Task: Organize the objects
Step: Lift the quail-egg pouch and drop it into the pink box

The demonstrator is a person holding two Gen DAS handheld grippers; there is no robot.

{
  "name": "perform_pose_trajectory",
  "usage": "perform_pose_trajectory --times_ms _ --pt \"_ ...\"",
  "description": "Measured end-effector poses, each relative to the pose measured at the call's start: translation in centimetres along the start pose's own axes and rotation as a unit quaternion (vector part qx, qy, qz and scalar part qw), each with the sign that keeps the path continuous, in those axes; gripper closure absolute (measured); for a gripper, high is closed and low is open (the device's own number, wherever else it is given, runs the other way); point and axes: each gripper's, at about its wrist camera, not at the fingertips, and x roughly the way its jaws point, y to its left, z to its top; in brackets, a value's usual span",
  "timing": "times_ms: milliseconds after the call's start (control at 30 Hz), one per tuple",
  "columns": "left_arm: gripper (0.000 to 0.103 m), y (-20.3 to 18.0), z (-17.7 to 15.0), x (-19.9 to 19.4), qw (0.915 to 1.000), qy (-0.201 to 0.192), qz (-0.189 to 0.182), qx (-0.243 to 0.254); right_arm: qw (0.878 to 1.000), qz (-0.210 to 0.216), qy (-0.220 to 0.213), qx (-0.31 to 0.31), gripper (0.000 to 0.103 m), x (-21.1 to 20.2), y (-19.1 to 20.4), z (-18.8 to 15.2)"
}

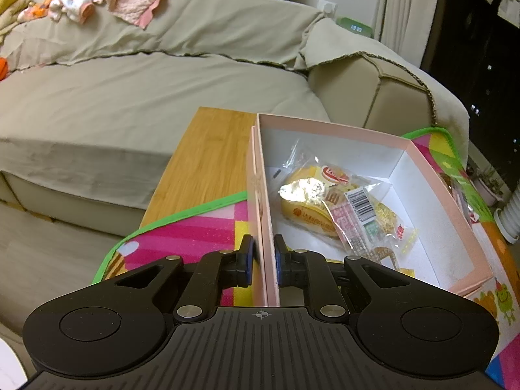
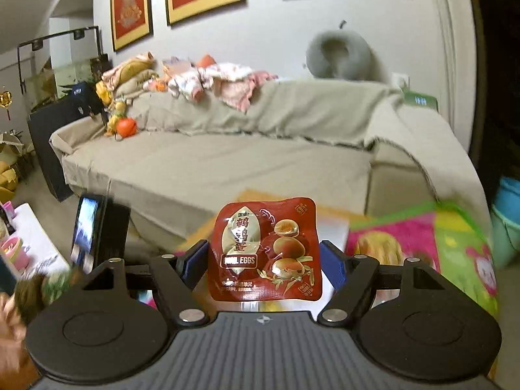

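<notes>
From my left wrist, my left tool is clamped on the near wall of the pink box, which sits on the colourful mat over the counter; snack packets lie inside.

From my right wrist, my right tool grips a red quail-egg packet by its side edges, upright, with the sofa beyond.

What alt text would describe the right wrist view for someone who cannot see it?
The right gripper holds a red quail egg packet upright between its fingers. Behind it stands a beige sofa strewn with clothes, and a colourful play mat lies at the right.
</notes>
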Motion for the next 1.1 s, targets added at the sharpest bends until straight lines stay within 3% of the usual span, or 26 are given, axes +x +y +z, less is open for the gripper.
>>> perform_pose_trajectory --times_ms 200,333,533,867,1100 --pt "0.088 0.0 0.0 0.0 1.0 0.0 -0.002 0.0 0.999 -0.013 -0.003 0.045 0.03 5.4 -2.3 4.3" --pt "0.088 0.0 -0.1 0.0 1.0 -0.001 -0.003 0.002 0.996 -0.029 0.02 0.084 0.022 8.5 -4.8 4.2" --pt "0.088 0.1 -0.2 0.0 1.0 -0.003 -0.003 0.001 0.991 -0.041 0.039 0.12 0.02 7.6 -8.0 1.0" --pt "0.088 0.1 -0.2 0.0 1.0 -0.002 -0.004 0.0 0.977 -0.135 0.103 0.131 0.017 5.7 -12.4 -7.5" --pt "0.089 0.1 -0.3 0.1 1.0 -0.001 0.001 0.002 0.964 -0.149 0.124 0.184 0.017 5.8 -15.0 -10.8"
